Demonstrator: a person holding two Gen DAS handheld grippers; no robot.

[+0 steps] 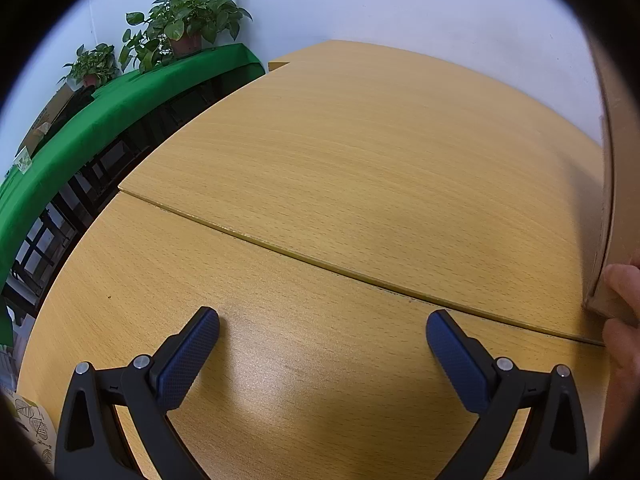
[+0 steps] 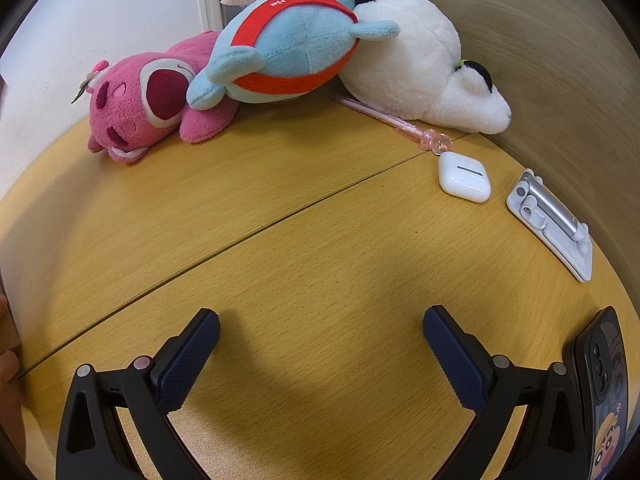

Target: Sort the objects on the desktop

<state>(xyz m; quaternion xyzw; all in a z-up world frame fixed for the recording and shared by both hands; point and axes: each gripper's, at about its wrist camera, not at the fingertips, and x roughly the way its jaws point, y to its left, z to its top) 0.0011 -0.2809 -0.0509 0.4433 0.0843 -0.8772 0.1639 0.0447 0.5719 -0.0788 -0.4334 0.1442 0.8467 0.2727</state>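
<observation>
While both grippers hover over a wooden desk (image 2: 304, 264) with their jaws spread wide and holding nothing, no object has been picked up yet. The right gripper (image 2: 321, 322) faces a clutter along the far edge: a pink plush bear (image 2: 136, 112) lying on its side, a blue and red plush toy (image 2: 288, 44) resting partly on it, and a white plush animal (image 2: 420, 68) just beside that. A pink pen (image 2: 384, 118) lies in front of the white plush, with its decorated end almost touching a white earbud case (image 2: 464, 178). Near the case lies a folded white phone stand (image 2: 550, 224), and a phone in a cartoon case (image 2: 604, 392) sits right beside the gripper's right finger.

The left gripper (image 1: 322, 324) looks over bare desk; at the right edge stands what seems to be a cardboard box (image 1: 612, 200), only partly in view, with a bare hand (image 1: 624, 320) on its corner.

Risks, as a judgement: the thin pen could roll or slip from the pads; reaching for it could nudge the smooth earbud case; swinging right could knock the phone; pulling out the pink bear could tumble the blue plush.
</observation>
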